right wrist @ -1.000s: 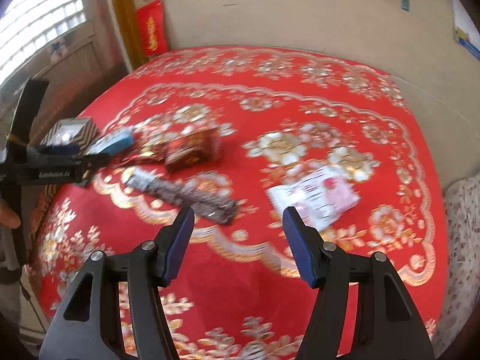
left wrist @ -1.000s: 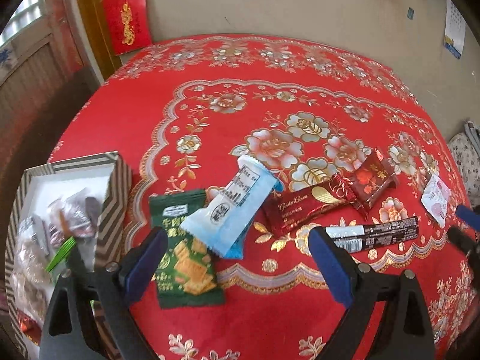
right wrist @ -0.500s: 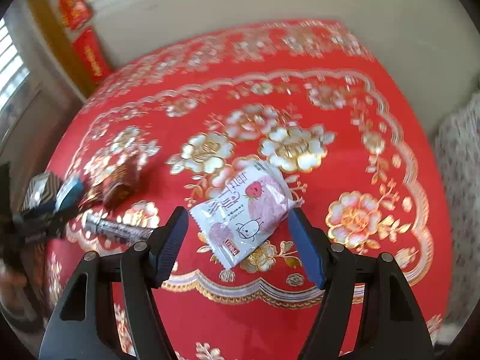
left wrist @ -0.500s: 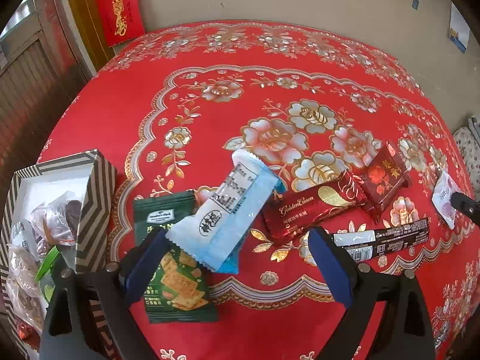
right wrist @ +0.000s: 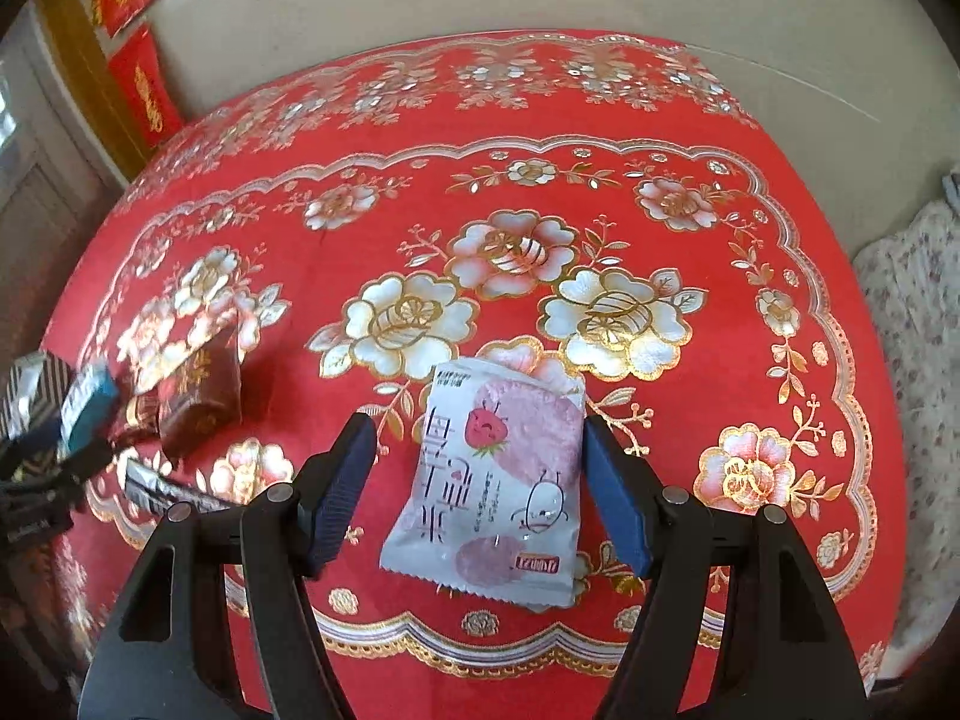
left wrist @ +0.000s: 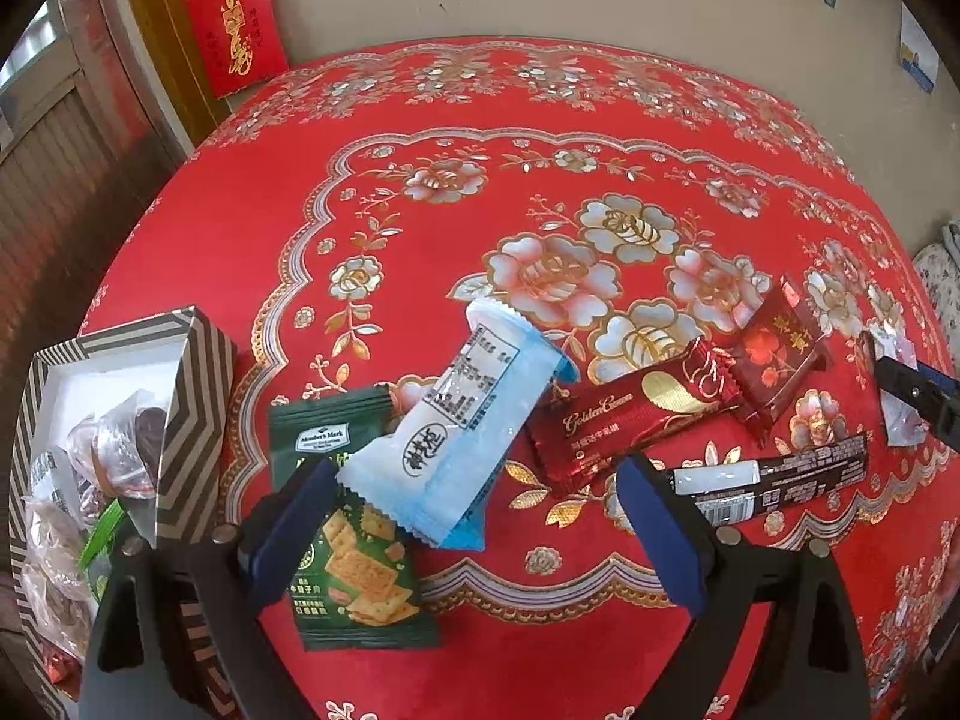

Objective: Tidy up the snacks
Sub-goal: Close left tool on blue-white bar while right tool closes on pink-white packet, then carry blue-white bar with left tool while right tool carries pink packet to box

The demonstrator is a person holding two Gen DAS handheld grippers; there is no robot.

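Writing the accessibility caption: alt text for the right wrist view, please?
The right claw stands open around a white and pink strawberry snack packet lying flat on a red floral tablecloth. More wrapped snacks lie at the left edge.

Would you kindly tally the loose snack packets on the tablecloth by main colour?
Green: 1, cracker packet
Pale blue: 1, wafer packet
Dark red: 2, long bar and small packet
Black: 1, stick packet
White and pink: 1, strawberry packet
Total: 6
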